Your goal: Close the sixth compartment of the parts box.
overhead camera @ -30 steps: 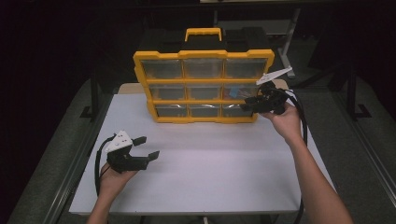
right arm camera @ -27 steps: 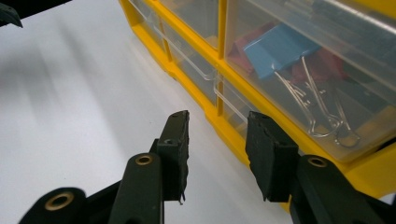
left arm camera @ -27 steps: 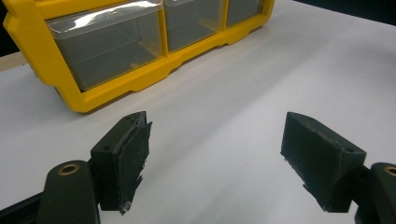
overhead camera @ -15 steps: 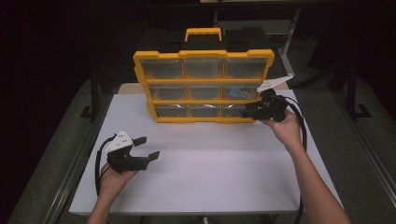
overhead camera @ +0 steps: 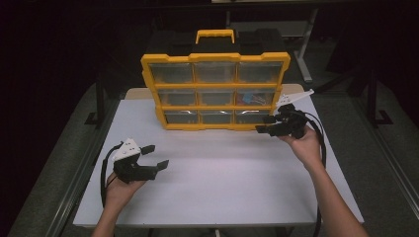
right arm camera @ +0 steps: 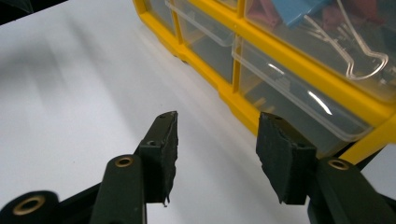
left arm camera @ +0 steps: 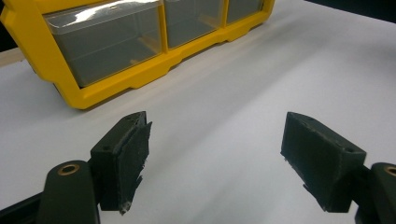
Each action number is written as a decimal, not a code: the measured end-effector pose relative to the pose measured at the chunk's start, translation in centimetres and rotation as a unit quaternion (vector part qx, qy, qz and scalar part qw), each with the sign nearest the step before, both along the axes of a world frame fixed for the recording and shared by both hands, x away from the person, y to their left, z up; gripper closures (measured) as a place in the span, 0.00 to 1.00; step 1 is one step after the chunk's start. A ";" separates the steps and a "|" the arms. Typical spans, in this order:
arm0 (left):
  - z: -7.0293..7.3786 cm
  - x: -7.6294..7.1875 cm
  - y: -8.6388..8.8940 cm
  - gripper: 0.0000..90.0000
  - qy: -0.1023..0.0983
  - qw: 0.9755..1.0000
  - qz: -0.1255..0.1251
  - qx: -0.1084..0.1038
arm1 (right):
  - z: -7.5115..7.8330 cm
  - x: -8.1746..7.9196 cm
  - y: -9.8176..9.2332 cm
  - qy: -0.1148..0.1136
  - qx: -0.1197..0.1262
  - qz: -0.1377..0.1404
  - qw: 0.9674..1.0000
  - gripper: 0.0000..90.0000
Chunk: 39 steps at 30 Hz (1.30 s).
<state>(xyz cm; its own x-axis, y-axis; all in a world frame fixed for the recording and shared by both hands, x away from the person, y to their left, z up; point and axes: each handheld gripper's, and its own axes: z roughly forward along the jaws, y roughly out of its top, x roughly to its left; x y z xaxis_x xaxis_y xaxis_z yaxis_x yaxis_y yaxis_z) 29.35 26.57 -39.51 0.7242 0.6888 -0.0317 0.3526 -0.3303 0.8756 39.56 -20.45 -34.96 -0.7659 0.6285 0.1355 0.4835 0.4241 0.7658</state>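
Note:
A yellow organizer (overhead camera: 216, 58) with clear drawers stands upright at the back of the white table (overhead camera: 222, 187). My right gripper (overhead camera: 265, 124) hovers at its lower right corner and points left along the bottom row. Its jaws have just been opening and stand open with nothing between them. In the right gripper view, my right gripper (right arm camera: 217, 144) is just in front of the bottom right drawer (right arm camera: 299, 107). The drawer above it (right arm camera: 317, 18) holds coloured clips. My left gripper (overhead camera: 155, 155) rests open near the table's front left, and between the jaws of my left gripper (left arm camera: 215, 149) lies bare table.
The organizer has a yellow carry handle (overhead camera: 215, 34) on top. Dark floor and metal table legs (overhead camera: 306, 54) lie behind and beside the table. A cable (overhead camera: 104, 173) loops from the left gripper.
My right gripper has sunk from the middle row of drawers to the bottom row at the organizer's right end. The left hand has kept still.

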 end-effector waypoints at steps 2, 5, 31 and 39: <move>0.0 0.0 0.0 0.26 0.001 1.000 0.000 0.001 | -0.2 -0.3 0.0 -0.001 0.000 -0.001 1.000 0.50; 0.0 0.0 0.0 0.26 0.002 1.000 0.001 0.000 | -0.5 -0.9 -0.2 -0.002 0.002 -0.004 1.000 0.47; -0.3 -0.4 0.2 0.25 0.007 1.000 0.000 0.005 | -3.3 -4.8 -2.8 -0.019 0.013 -0.043 0.999 0.31; -0.5 -1.1 0.6 0.25 0.011 1.000 0.002 0.004 | -4.0 -6.0 -3.5 -0.021 0.012 -0.050 0.998 0.28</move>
<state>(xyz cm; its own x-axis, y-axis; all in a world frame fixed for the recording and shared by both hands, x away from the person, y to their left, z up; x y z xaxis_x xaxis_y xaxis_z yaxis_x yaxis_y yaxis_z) 28.24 27.17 -39.99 0.7204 0.6922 -0.0420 0.3724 -0.3350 0.8655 33.60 -23.96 -39.00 -0.7044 0.6996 0.1200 0.4900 0.3569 0.7953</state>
